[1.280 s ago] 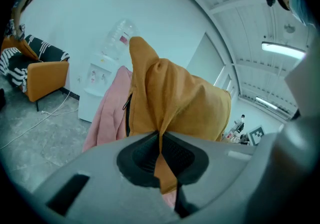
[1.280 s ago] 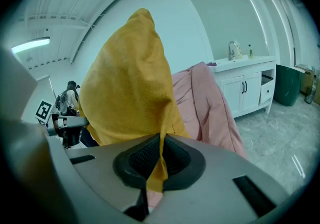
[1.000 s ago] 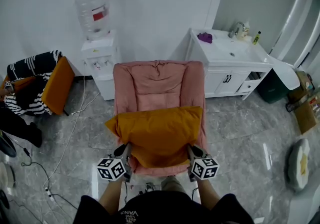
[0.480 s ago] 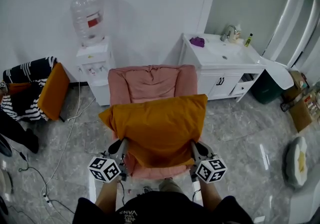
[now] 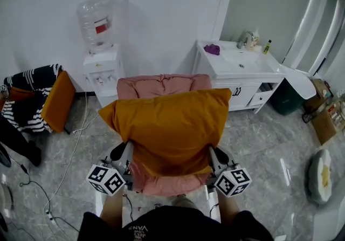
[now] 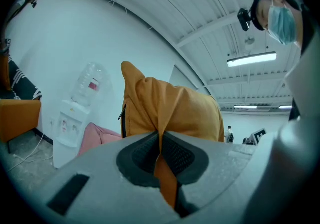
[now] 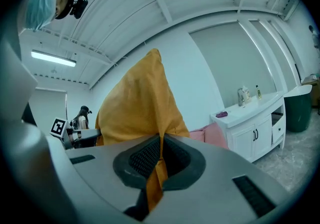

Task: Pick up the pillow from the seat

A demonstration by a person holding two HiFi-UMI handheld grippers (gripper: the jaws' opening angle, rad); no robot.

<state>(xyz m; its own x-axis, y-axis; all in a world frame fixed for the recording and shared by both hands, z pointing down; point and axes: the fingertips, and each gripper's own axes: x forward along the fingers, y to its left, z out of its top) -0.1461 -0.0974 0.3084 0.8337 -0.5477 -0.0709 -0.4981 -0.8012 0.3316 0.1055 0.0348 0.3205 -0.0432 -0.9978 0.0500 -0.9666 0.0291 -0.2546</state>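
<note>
An orange pillow [image 5: 167, 126] hangs in the air above the pink chair [image 5: 161, 84], held by its two near corners. My left gripper [image 5: 125, 151] is shut on the pillow's left corner, and orange fabric [image 6: 162, 168] is pinched between its jaws in the left gripper view. My right gripper [image 5: 213, 153] is shut on the right corner, with the cloth [image 7: 157, 168] squeezed between its jaws in the right gripper view. The pillow hides most of the chair's back and seat in the head view; only the top of the back and the front of the seat [image 5: 167, 183] show.
A water dispenser [image 5: 101, 67] stands at the wall left of the chair. A white sink cabinet [image 5: 240, 73] is to the right. An orange chair with striped cloth [image 5: 40, 97] sits far left; cables [image 5: 64, 164] run over the grey floor.
Both grippers have risen together with the pillow, which has lifted off the pink seat and now covers more of the chair's back.
</note>
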